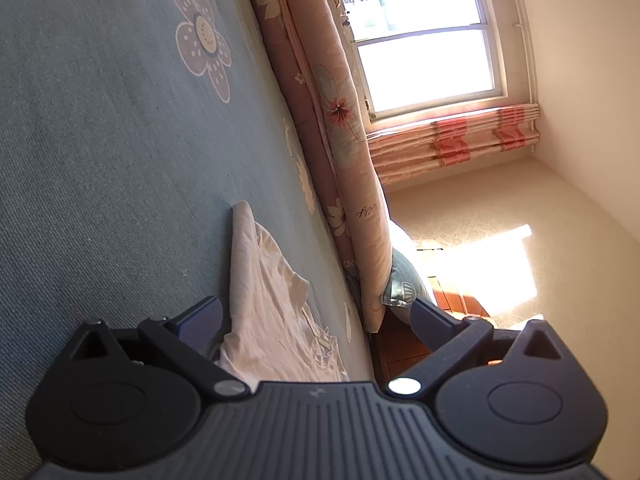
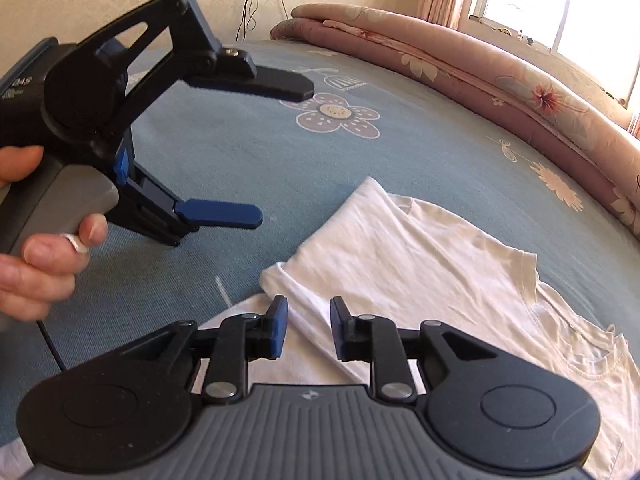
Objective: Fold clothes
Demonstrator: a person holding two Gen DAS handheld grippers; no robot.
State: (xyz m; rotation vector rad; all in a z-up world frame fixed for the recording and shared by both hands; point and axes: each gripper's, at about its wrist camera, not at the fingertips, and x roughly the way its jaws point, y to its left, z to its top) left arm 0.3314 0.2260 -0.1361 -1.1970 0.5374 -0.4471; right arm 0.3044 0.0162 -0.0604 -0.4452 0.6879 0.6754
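Partly folded, a white shirt (image 2: 420, 264) lies on a blue bedspread (image 2: 420, 152). Left gripper (image 2: 280, 152) hovers beside it, spread wide, empty. Right gripper (image 2: 308, 330), fingers parted, sits over the fold.

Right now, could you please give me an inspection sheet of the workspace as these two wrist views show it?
Surface: blue-green bedspread with flower print, lying flat.
Job's things: white T-shirt, partly folded, one side turned over the middle, wrinkled.
Clutter: nothing seen on the bedspread apart from the shirt.
Grippers: left gripper open, held in a hand above the bedspread, holding nothing; right gripper open over the shirt's folded edge, gripping nothing.
Cables: dark cables hanging on the far wall.
Surroundings: rolled pink floral quilt along the bed's window side; window; striped curtain.
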